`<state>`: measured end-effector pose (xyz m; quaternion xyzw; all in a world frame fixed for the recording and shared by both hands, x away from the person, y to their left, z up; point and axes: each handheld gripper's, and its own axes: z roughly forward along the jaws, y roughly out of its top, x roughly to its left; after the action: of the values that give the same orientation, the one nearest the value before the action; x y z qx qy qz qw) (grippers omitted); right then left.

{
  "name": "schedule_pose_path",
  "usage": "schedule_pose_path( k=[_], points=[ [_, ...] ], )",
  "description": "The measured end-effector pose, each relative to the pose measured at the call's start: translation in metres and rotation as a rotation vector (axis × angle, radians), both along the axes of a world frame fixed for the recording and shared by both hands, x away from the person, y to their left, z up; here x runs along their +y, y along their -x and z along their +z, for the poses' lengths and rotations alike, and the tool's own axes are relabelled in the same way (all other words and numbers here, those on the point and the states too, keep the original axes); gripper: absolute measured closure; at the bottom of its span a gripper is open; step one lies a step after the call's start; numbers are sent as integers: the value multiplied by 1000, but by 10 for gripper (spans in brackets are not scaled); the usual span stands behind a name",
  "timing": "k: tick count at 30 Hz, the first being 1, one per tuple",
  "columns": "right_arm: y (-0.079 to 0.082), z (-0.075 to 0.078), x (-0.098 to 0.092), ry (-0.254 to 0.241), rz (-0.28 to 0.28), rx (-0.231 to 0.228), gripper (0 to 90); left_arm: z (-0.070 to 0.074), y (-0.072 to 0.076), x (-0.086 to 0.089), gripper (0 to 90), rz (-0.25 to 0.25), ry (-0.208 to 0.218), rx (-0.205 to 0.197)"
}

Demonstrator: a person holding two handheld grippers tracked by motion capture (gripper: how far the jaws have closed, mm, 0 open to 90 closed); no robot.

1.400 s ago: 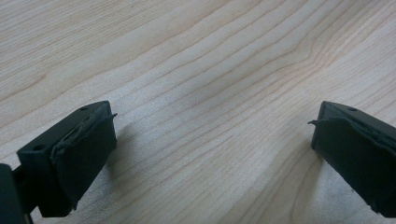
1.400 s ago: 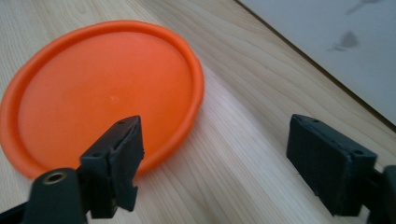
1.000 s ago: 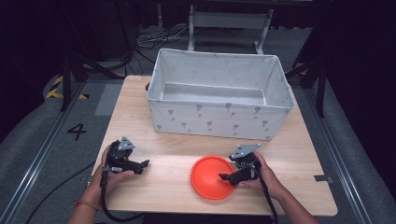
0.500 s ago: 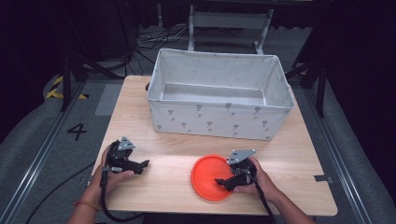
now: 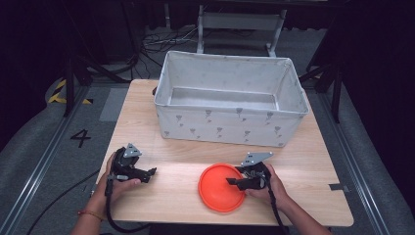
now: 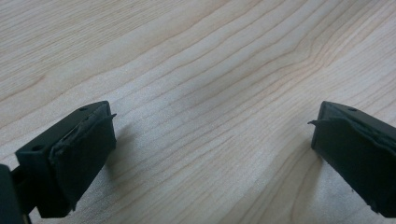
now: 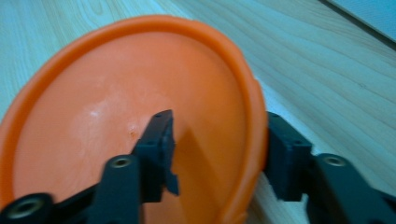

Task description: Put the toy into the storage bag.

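An orange plate [image 5: 221, 188] lies on the wooden table [image 5: 176, 164] near its front edge. My right gripper [image 5: 234, 182] reaches over the plate's right rim from the right. In the right gripper view one jaw sits inside the plate [image 7: 116, 107] and the other outside against the rim. The right gripper [image 7: 219, 123] has just been closing, and a gap still shows between the inner pad and the rim. My left gripper [image 5: 150, 174] rests at the front left of the table. Its jaws are wide open over bare wood [image 6: 210, 126].
A large grey fabric bin [image 5: 230, 127] with a small printed pattern stands across the back half of the table, open at the top. Bare wood lies between the two grippers. The floor at the left carries a "4" mark.
The right gripper's jaws have drawn closer together around the plate's rim. The left gripper has not moved.
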<state>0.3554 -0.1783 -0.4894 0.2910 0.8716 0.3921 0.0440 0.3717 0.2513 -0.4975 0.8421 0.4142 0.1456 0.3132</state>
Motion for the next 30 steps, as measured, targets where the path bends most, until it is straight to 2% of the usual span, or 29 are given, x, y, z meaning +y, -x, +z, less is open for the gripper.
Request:
schedule_pose_path(
  k=[2, 8, 15, 19, 20, 22, 23, 30],
  points=[
    [-1, 0, -3, -18, -6, 11, 578, 0, 0, 0, 1, 0, 0, 1],
    [2, 21, -10, -83, 39, -38, 735, 0, 0, 0, 1, 0, 0, 1],
    [14, 46, -14, -140, 100, -79, 810, 0, 0, 0, 1, 1, 0, 0],
    [23, 62, -17, -131, 132, -139, 821, 0, 0, 0, 1, 0, 0, 1],
    [26, 67, -18, -111, 137, -162, 821, 0, 0, 0, 1, 1, 2, 1],
    [27, 69, -19, -101, 139, -171, 822, 0, 0, 0, 1, 0, 0, 0],
    [31, 77, -22, -69, 144, -211, 822, 0, 0, 0, 1, 0, 0, 1],
    [37, 97, -40, -22, 136, -273, 822, 0, 0, 0, 1, -1, 0, 0]
  ],
)
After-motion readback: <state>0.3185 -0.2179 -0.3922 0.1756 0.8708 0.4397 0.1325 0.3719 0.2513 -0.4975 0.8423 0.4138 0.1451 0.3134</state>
